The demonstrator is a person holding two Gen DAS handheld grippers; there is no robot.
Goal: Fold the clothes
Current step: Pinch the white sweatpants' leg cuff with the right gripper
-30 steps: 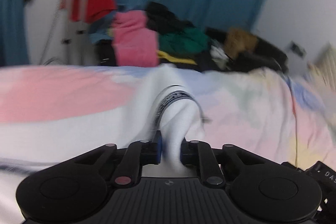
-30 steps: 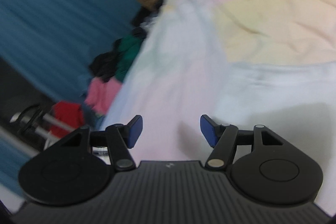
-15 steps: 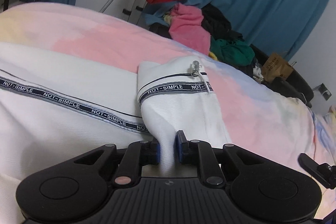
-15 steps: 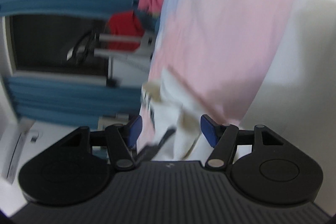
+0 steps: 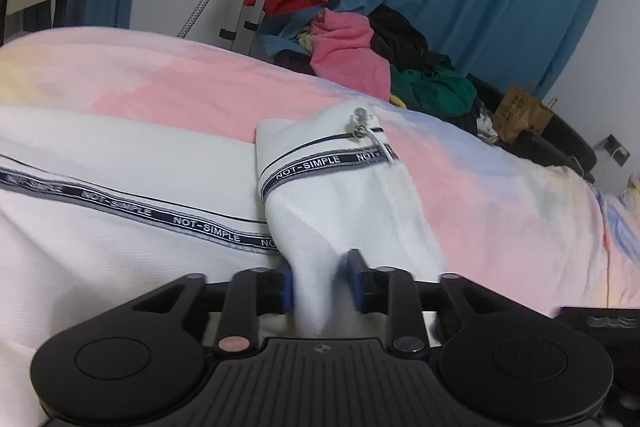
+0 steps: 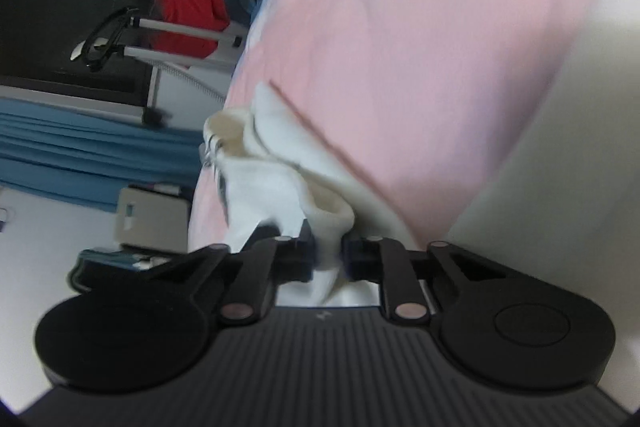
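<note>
Item: white zip-up garment with "NOT-SIMPLE" tape (image 5: 340,195), mid-fold on bed (image 5: 500,211). We note left gripper (image 5: 320,283) parted around it, right gripper (image 6: 329,259) clamping it; next, lay flat.

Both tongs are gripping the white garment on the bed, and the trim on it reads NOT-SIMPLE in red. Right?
Not quite: the trim lettering on the white garment is white on a dark navy band, as the left wrist view shows.

The left tool (image 5: 322,281) is black plastic with a ribbed top plate, two round side discs, silver and pink pivot pins, blue finger pads (image 5: 286,287); the right tool (image 6: 329,259) matches it.
</note>
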